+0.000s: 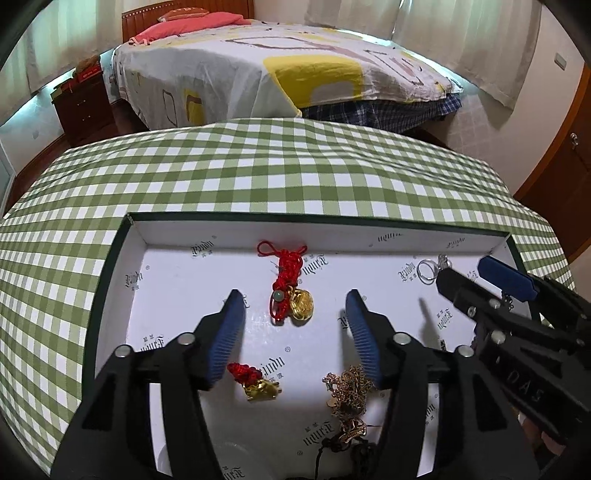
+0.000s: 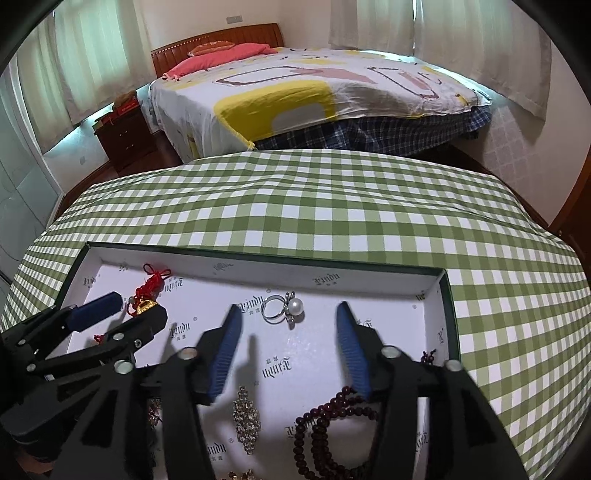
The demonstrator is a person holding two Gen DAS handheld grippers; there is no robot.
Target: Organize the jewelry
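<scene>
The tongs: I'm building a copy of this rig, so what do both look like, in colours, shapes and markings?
Both match. The left tongs and right tongs have matte black angular plastic arms with round silver studs at the joints. Each finger tapers to a point and carries a blue ribbed pad. The left view shows raised letters, apparently "DAS", on the right tongs' body. No cables or sleeves show.

I see the counter (image 1: 280,170) under a green-and-white checked cloth. Beyond it stands a bed (image 1: 295,74) with a patterned sheet and red pillow (image 1: 184,24); a dark wooden nightstand (image 1: 83,107) sits beside it, pale curtains (image 2: 461,40) behind.
</scene>
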